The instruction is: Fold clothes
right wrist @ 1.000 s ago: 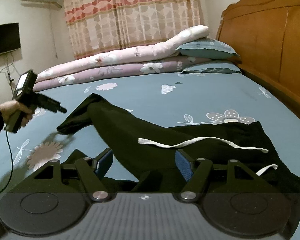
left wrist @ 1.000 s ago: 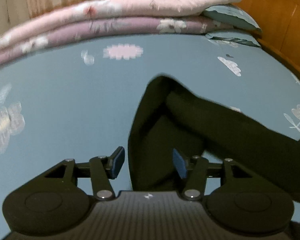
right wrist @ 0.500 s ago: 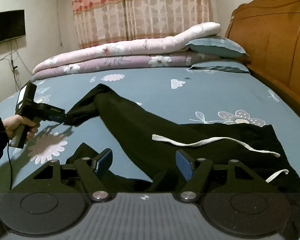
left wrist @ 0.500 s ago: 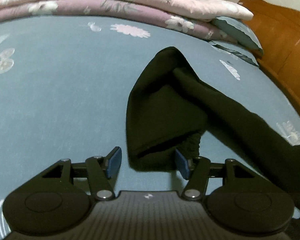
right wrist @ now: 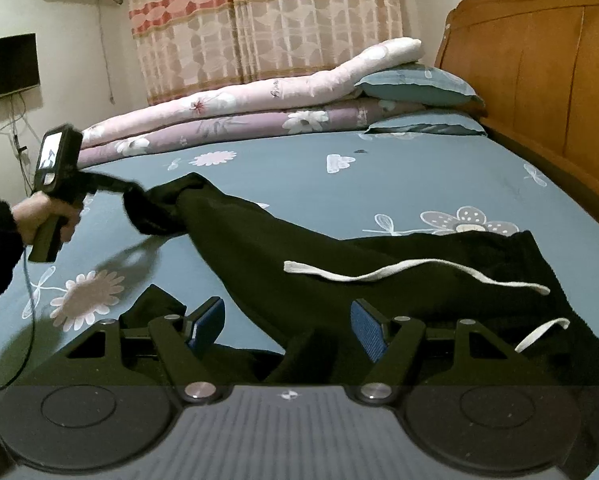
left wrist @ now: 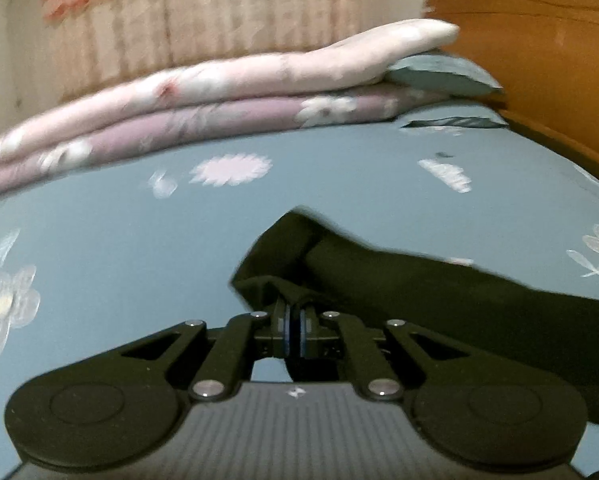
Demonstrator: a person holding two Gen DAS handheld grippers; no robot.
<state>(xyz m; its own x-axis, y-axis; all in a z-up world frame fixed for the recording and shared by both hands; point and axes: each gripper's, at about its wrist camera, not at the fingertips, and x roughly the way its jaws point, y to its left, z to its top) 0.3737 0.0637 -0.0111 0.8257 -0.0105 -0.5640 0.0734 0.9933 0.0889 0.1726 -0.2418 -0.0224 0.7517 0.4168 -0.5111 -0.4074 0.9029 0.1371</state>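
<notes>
A hand (right wrist: 45, 220) holds the left gripper (left wrist: 292, 322), whose fingers are pinched tight on the end of one leg of the black pants (right wrist: 339, 256), lifting it off the blue bed sheet (right wrist: 379, 184). The pants lie across the bed. The right gripper (right wrist: 285, 326) hangs over them, fingers wide apart, holding nothing.

A wooden headboard (right wrist: 539, 72), patterned curtains (right wrist: 259, 28) and a wall-mounted television (right wrist: 7, 66) surround the blue bed (right wrist: 419, 184).
</notes>
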